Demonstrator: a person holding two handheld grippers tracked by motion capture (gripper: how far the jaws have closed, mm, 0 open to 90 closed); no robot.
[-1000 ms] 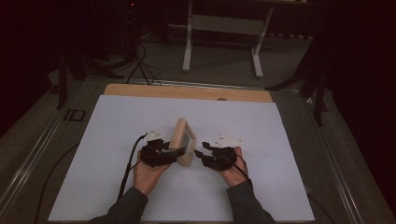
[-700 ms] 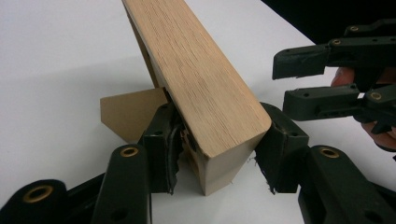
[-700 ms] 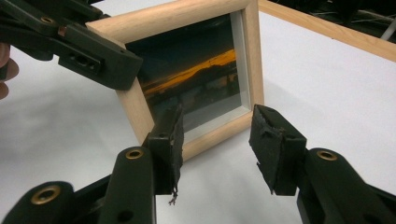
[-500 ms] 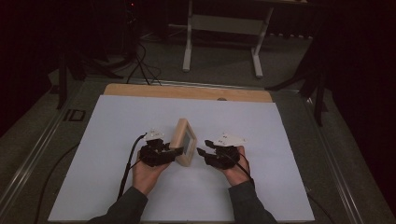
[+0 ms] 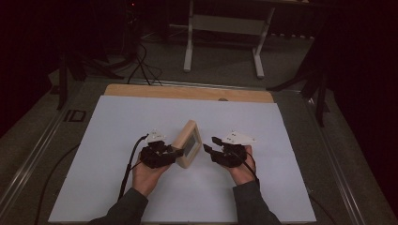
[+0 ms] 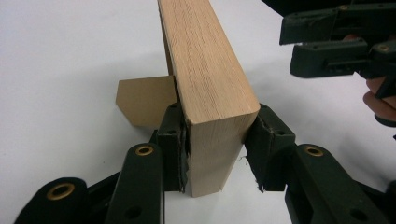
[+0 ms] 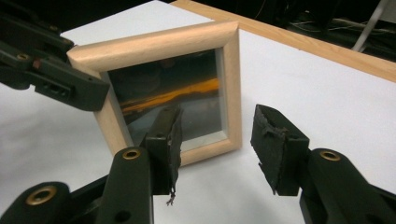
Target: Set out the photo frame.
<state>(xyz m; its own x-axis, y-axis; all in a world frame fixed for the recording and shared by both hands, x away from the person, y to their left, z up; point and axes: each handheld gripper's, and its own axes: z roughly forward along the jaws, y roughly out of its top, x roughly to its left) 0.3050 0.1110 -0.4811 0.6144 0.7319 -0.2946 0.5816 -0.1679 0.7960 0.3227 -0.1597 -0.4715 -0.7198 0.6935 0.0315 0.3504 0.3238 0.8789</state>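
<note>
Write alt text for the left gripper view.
The left claw has just been closing on the near end of an upright wooden picture frame, pads against both faces, on a white table. The frame's brown stand juts left; the right claw hovers at top right.

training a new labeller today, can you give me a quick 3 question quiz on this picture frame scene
1. True or false: the left hand-held gripper has the end of the wooden picture frame between its jaws.
2. Which stands open in front of the frame's glass, holding nothing? A) the right hand-held gripper B) the left one
3. Fill in: behind the frame, its cardboard ____ rests on the white table cover.

Key: 1 true. 2 A. 3 stand. The left jaws have just been closing on the frame's end.
</note>
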